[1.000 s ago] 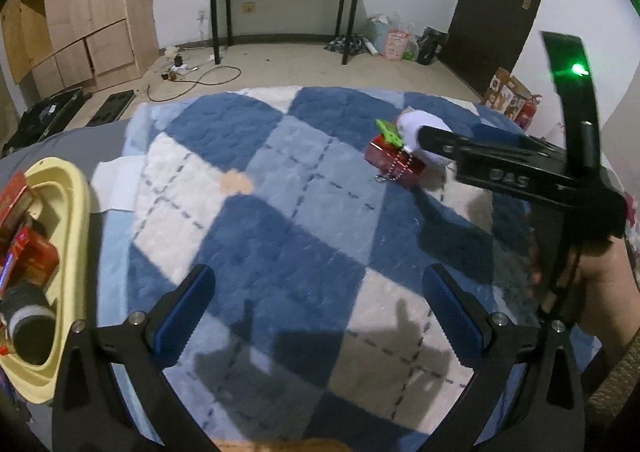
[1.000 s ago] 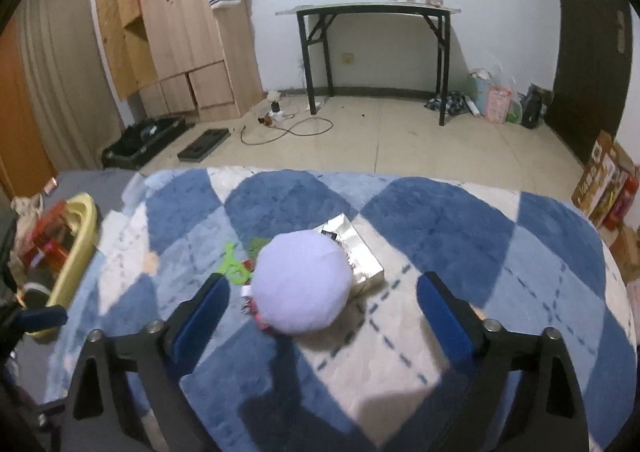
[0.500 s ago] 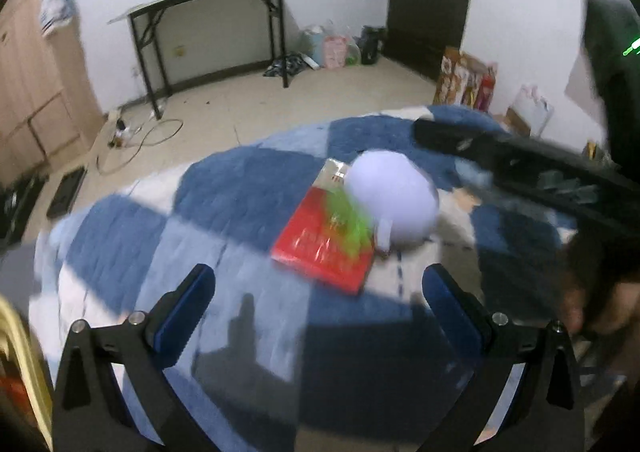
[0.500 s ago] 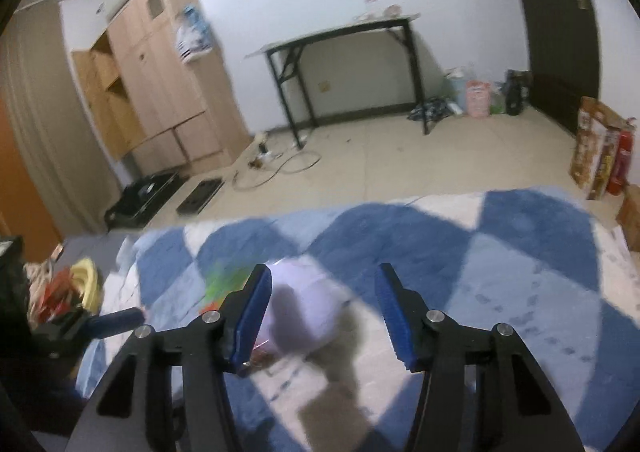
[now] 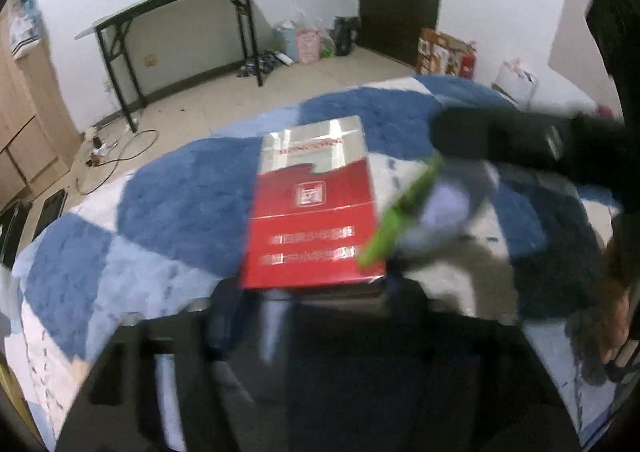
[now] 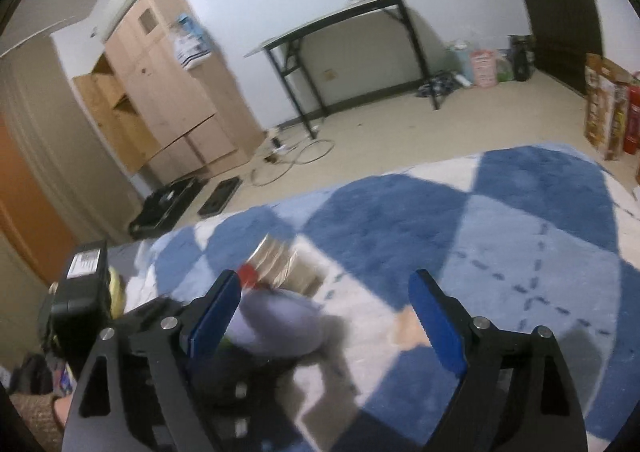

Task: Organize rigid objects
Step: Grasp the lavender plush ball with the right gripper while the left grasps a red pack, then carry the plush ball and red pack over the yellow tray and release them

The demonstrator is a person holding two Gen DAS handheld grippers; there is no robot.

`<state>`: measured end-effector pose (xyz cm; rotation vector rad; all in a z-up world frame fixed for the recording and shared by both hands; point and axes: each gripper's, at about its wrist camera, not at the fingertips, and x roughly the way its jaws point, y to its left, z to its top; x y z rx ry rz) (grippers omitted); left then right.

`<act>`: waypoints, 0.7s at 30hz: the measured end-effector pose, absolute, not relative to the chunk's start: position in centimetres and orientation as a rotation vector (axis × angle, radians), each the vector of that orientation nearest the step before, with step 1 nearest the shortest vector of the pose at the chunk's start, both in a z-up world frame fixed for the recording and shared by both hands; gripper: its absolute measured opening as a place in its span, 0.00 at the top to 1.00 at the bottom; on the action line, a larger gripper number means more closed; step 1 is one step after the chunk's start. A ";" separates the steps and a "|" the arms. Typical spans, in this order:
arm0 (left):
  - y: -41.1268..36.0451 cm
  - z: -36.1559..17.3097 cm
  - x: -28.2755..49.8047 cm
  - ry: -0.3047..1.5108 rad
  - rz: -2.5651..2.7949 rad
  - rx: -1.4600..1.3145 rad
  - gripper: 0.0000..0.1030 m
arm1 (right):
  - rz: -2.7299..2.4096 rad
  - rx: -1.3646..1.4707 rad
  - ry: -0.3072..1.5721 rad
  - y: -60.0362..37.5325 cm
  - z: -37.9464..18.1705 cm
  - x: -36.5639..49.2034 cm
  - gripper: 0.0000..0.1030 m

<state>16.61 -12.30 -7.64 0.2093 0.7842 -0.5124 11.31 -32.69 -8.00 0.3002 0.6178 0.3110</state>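
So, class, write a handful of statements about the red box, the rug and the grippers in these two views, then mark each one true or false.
1. The red and silver box lies on a blue and white checked rug. True.
2. The box stands upright on its narrow end. False: it lies flat.
3. A green item sits at the box's right edge. True.
4. The right gripper is clamped shut on nothing. False: its jaws are apart and opening.
5. The black table carries the box. False: it stands far off by the wall.
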 end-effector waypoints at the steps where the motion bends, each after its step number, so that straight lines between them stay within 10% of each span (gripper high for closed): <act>1: -12.0 -7.6 16.8 0.799 -0.521 0.185 0.42 | 0.316 0.294 0.627 -32.6 -8.1 11.4 0.13; 21: -3.9 -6.4 11.7 0.799 -0.347 0.113 0.42 | 0.296 0.034 0.779 -27.5 -9.7 11.2 0.18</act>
